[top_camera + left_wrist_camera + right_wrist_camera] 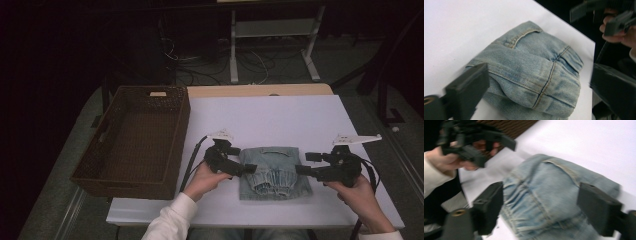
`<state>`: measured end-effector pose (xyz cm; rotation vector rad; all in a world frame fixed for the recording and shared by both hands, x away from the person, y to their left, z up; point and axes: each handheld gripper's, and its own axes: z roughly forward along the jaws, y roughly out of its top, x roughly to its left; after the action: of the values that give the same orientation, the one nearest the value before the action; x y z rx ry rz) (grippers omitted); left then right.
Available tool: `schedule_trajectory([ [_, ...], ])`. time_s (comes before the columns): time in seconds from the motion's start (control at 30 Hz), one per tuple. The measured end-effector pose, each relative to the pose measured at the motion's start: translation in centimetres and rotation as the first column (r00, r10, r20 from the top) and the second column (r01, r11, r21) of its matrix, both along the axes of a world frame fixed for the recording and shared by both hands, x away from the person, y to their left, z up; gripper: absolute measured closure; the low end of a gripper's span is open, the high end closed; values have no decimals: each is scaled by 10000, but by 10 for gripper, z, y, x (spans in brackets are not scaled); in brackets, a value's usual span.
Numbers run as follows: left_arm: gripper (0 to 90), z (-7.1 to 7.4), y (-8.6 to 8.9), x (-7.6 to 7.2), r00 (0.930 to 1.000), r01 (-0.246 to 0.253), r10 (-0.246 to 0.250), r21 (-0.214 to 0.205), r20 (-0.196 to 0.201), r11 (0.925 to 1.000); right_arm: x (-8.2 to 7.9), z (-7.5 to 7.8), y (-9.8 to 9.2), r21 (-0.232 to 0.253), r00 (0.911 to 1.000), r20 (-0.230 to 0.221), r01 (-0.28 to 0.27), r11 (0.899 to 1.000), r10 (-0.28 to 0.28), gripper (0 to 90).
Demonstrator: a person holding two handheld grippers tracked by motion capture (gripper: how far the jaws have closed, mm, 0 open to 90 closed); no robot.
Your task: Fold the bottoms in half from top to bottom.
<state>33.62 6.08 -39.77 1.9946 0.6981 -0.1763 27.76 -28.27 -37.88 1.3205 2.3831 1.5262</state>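
Folded jeans: pale blue denim, tan stitching (compact bundle) on white table.

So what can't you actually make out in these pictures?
- Folded denim garment: its underside lies against the white table; the fold hides which garment it is.
- Wicker basket: its near wall hides part of the floor inside, high view.
- Right gripper view: blurred, so stitching smears.
- Room behind: too dark.

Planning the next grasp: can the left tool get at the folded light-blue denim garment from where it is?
Probably yes. The left tool sits open at the folded light-blue denim garment's left edge on the white table, with nothing between them.
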Motion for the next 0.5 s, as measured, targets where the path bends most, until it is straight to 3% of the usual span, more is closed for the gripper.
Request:
schedule_trajectory([
  [0.1, 0, 3, -3, 3, 10000, 9, -10, 178, 59, 9998, 0, -3, -5, -22, 9988, -267, 413, 9991, -413, 110],
  [0.17, 0, 4, -4, 7, 10000, -4, 2, 240, 68, 9997, 0, -5, -7, -112, 9965, -351, 754, 9971, -758, 0],
  [0.3, 0, 6, -3, 15, 9998, -170, 168, 271, 66, 9995, -2, -7, -9, -316, 9905, -366, 1315, 9908, -1326, 0],
  [0.5, 0, 3, 2, 32, 9981, -618, 619, 160, -51, 9980, -2, -15, -15, 30, 9811, -671, 1823, 9832, -1817, 0],
])
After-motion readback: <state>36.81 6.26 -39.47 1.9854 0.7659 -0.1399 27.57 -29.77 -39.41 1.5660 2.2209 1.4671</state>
